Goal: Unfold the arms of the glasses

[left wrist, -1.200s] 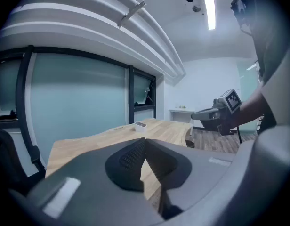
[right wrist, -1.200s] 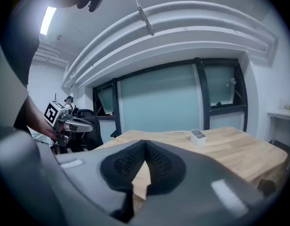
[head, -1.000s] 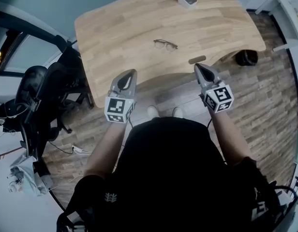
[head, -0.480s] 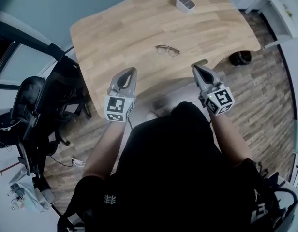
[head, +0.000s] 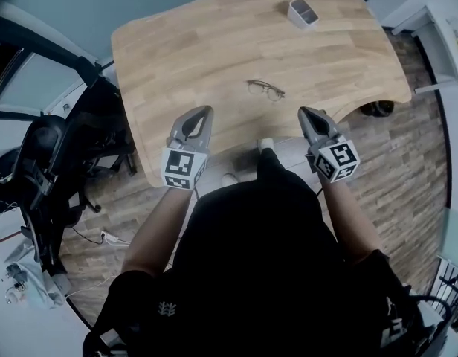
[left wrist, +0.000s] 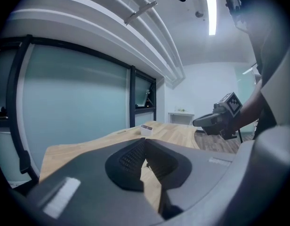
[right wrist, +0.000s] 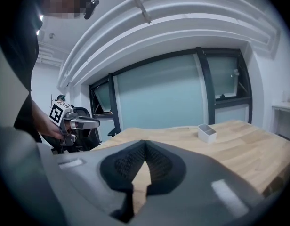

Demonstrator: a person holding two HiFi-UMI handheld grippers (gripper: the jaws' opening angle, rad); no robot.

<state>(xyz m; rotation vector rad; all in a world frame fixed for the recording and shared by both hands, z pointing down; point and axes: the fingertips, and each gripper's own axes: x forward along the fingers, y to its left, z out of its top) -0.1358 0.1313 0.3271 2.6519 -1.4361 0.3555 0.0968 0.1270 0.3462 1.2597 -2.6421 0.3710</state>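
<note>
A person stood at a light wooden table point(head: 177, 50) with a two-jaw gripper in each hand, both held over the table's near edge and pointing across the top. The left gripper point(head: 204, 111) had its jaws pressed together with nothing between them. The right gripper point(head: 302, 112) was likewise closed and empty (each gripper's own view showed the ribbed pads meeting at the tip). The glasses point(head: 265, 89) lay on the tabletop beyond the two grippers and roughly between them, apart from both and touched by neither. At that size it was not possible to tell whether their arms were folded. A small white container point(head: 302, 12) stood near the table's far edge, well apart from the glasses. A black office chair point(head: 47, 151) stood to the left of the table, and a wood-plank floor point(head: 407, 162) showed at the right.
</note>
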